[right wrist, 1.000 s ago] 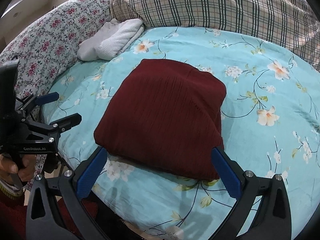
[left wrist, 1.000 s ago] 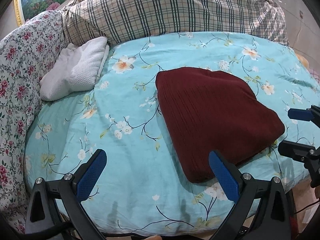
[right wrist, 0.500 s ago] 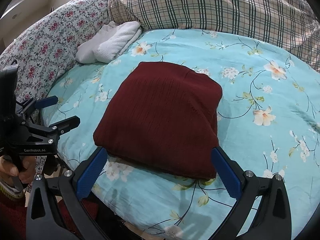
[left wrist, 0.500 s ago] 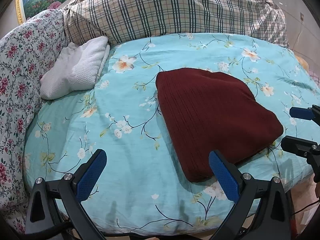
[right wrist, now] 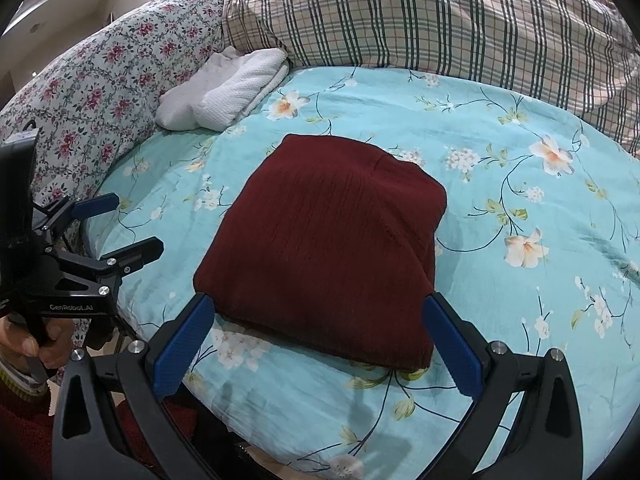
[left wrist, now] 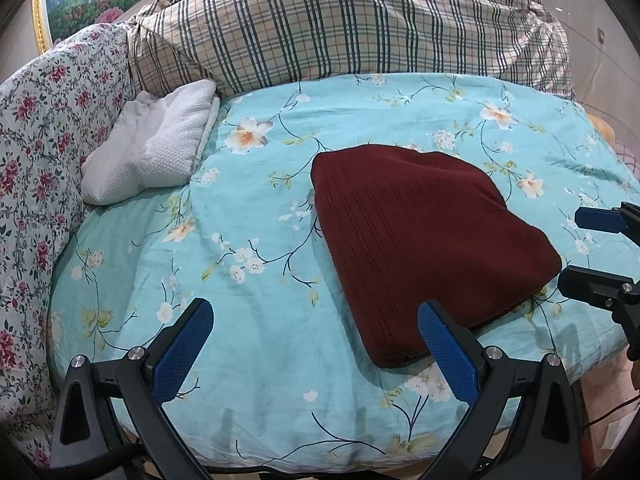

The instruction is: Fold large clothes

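A dark red ribbed knit garment (left wrist: 424,240) lies folded into a compact block on the turquoise floral bed sheet (left wrist: 248,264); it also shows in the right wrist view (right wrist: 332,252). My left gripper (left wrist: 316,348) is open and empty, held above the sheet to the left of the garment's near corner. My right gripper (right wrist: 320,344) is open and empty, held just in front of the garment's near edge, not touching it. Each gripper shows in the other's view: the right gripper (left wrist: 596,252) at the right edge, the left gripper (right wrist: 116,228) at the left.
A folded white textured cloth (left wrist: 156,152) lies at the far left of the bed. A plaid duvet (left wrist: 352,28) is heaped along the back, and a red-flowered quilt (left wrist: 36,152) runs along the left side. The bed's near edge (left wrist: 320,456) is just below the grippers.
Both grippers have drifted back slightly from the garment and stayed open. The folded garment has not moved.
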Available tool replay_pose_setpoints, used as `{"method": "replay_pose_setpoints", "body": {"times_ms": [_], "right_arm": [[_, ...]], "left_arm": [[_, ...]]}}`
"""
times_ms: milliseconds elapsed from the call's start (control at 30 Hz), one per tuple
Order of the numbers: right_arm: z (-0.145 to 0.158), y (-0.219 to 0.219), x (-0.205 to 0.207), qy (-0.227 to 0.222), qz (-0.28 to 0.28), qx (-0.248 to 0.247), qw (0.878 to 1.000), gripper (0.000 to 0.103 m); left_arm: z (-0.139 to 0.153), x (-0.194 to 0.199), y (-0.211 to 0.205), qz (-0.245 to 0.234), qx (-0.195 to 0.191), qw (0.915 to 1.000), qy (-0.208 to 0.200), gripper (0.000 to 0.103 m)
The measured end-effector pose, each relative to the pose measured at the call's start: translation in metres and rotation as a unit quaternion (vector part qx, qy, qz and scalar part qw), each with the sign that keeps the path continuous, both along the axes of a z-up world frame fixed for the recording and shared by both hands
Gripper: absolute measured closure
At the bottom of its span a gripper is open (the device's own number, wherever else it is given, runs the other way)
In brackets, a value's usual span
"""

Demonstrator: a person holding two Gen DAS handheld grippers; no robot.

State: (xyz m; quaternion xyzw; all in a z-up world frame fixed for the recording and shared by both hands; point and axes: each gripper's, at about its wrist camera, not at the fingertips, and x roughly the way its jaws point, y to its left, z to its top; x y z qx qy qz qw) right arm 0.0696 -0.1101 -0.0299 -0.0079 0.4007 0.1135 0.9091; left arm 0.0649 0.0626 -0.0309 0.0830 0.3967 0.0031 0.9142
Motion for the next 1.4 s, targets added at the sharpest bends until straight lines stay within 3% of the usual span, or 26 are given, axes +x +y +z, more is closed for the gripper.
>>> {"method": "replay_pose_setpoints", "body": {"times_ms": [1400], "right_arm": [[-0.002, -0.001, 0.01, 0.006, 0.005, 0.002, 1.0, 0.0]], "left_arm": [[0.0, 0.01, -0.002, 0.003, -0.001, 1.0, 0.005, 0.001]]}}
